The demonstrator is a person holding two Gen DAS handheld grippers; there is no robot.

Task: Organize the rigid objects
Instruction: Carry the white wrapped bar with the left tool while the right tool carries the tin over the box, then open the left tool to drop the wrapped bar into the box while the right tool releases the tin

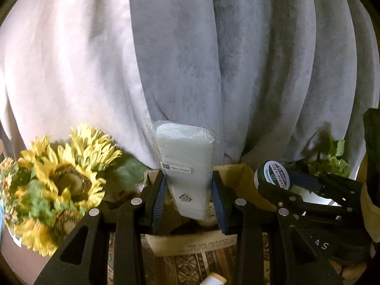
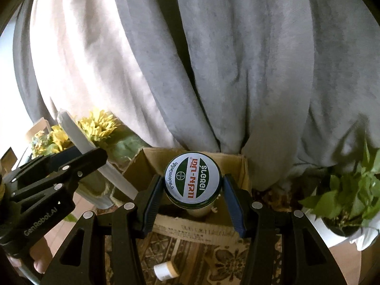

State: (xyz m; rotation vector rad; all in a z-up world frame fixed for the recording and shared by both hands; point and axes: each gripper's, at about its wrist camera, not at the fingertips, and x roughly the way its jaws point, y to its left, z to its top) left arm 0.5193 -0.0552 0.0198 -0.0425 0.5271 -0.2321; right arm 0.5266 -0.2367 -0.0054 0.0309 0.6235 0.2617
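- Left wrist view: the left gripper [image 1: 188, 193] pinches a flat white pack [image 1: 187, 166] between its blue ribbed pads [image 1: 159, 196]. The pack is wrapped in clear, shiny film with a small barcode label, and it stands upright, raised above an open cardboard box [image 1: 234, 178].
- The step in hand seems to be the carrying of this pack to the box. The next move probably calls for lowering it straight down, because the film looks slippery and may slide in the pads.
- At the left side stand artificial sunflowers [image 1: 57, 178], soft and blurred. Behind hangs a grey curtain [image 1: 213, 59] in heavy folds.
- Right wrist view: the right gripper [image 2: 193, 185] is pressed on a round tin [image 2: 192, 182], and the pads touch its rim on both sides. The lid is smooth white metal with green and red print.
- The tin hangs over the same box, above a patterned rug [image 2: 225, 261]. A small white bottle [image 2: 166, 270] with a tan cap lies on the rug.
- A green potted plant [image 2: 349, 197] is at the right.
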